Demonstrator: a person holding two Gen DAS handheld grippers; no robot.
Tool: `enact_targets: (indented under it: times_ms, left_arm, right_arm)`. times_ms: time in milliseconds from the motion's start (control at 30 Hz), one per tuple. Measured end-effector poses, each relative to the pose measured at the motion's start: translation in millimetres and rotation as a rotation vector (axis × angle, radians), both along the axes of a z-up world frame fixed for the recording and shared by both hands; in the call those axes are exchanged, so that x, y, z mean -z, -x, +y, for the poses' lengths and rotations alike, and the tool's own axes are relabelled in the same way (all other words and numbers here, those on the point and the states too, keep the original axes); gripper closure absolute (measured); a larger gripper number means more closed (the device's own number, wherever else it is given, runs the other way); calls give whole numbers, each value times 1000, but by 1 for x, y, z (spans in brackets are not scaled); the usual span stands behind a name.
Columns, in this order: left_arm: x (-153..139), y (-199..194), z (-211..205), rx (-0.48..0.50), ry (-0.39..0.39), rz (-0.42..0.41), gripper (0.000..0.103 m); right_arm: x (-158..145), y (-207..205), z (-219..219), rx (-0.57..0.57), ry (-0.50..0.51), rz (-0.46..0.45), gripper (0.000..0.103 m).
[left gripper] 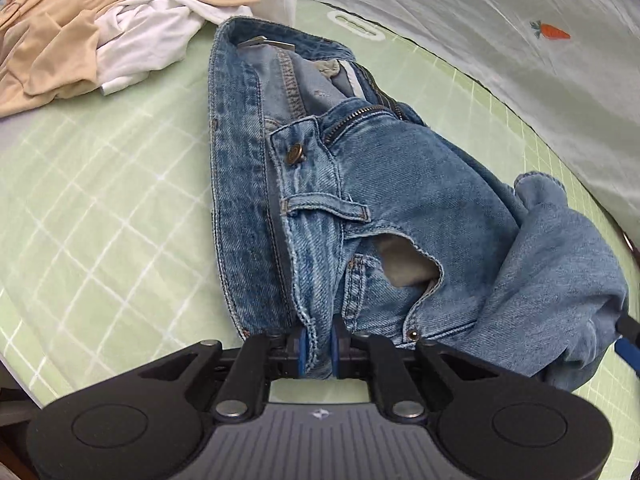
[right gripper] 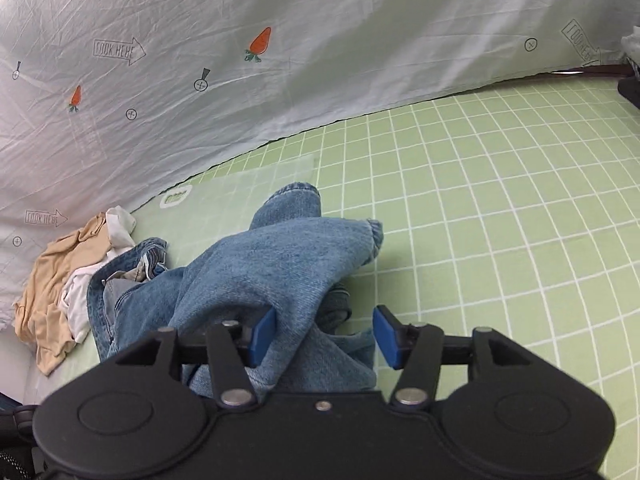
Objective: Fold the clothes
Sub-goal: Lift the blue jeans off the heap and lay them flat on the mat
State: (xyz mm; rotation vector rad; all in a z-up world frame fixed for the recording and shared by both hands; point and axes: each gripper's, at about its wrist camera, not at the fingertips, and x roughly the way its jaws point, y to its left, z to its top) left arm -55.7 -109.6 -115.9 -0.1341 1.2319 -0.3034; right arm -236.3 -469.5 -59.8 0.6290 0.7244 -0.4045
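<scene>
Faded blue denim jeans (left gripper: pixel 400 184), stitched in tan thread with a copper-toned button and rivets, a pale grey pocket lining showing, lie on a light green mat (left gripper: pixel 100 220) ruled in a white grid. Beyond them sit a beige garment (left gripper: pixel 60 40) and a plain white garment (left gripper: pixel 152 36). A pale grey sheet (right gripper: pixel 320 40) at the back carries a scattered print of orange carrots with green tops, small dark circled crosses and outlined arrows lettered "LOOK HERE". The left gripper (left gripper: pixel 319 354) and the right gripper (right gripper: pixel 324 336) are matt black with bright blue pads and silver pivot pins.
</scene>
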Motion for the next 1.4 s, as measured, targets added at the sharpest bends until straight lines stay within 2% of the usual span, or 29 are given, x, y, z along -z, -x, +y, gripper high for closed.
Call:
enact_targets:
  times_ms: [167, 300, 333, 367, 400, 467, 500, 633, 733, 833, 1000, 1100, 1167, 1233, 1333, 1367, 1400]
  left_arm:
    - [2, -2, 3, -72, 5, 24, 84]
    - [7, -7, -5, -83, -11, 42, 84]
    - [9, -9, -7, -88, -16, 50, 84]
    - [11, -12, -7, -94, -19, 59, 85]
    - [13, -14, -8, -101, -20, 64, 85]
    - [16, -19, -7, -129, -7, 65, 90]
    - [15, -21, -6, -143, -2, 65, 91]
    - [8, -28, -3, -167, 4, 35, 92]
    - [9, -32, -2, -179, -4, 36, 92]
    - [8, -33, 2, -184, -5, 33, 92]
    - [-2, -38, 13, -180, -114, -44, 92]
    - [-7, -44, 30, -187, -169, -84, 91]
    - [-9, -44, 38, -181, -241, -111, 91]
    - [-7, -44, 47, -195, -253, -105, 91]
    - [-2, -41, 53, -212, -248, -74, 91]
    - [-1, -39, 51, -205, -255, -77, 91]
    - [-1, -37, 49, -195, -266, -82, 91]
  right_arm:
    - [6, -1, -19, 35, -146, -81, 34]
    - [11, -18, -31, 48, -200, -126, 35]
    - [12, -23, -34, 45, -204, -137, 39]
    - [13, -28, -36, 40, -206, -146, 59]
    - [14, -32, -38, 35, -208, -155, 84]
    - [12, -33, -43, 42, -178, -173, 99]
    - [9, -30, -46, 54, -154, -178, 100]
    - [-7, 0, -61, 151, -21, -175, 101]
    - [-19, 39, -75, 294, 127, -123, 102]
    - [-23, 82, -95, 438, 203, -72, 102]
    - [-26, 138, -120, 635, 402, 87, 102]
    - [-28, 173, -141, 759, 390, 103, 102]
    - [-24, 183, -149, 780, 390, 131, 102]
    - [-15, 185, -153, 756, 377, 159, 102]
    - [-1, 169, -148, 699, 369, 261, 98]
    - [2, 162, -145, 684, 374, 289, 93]
    - [4, 155, -141, 672, 384, 303, 79]
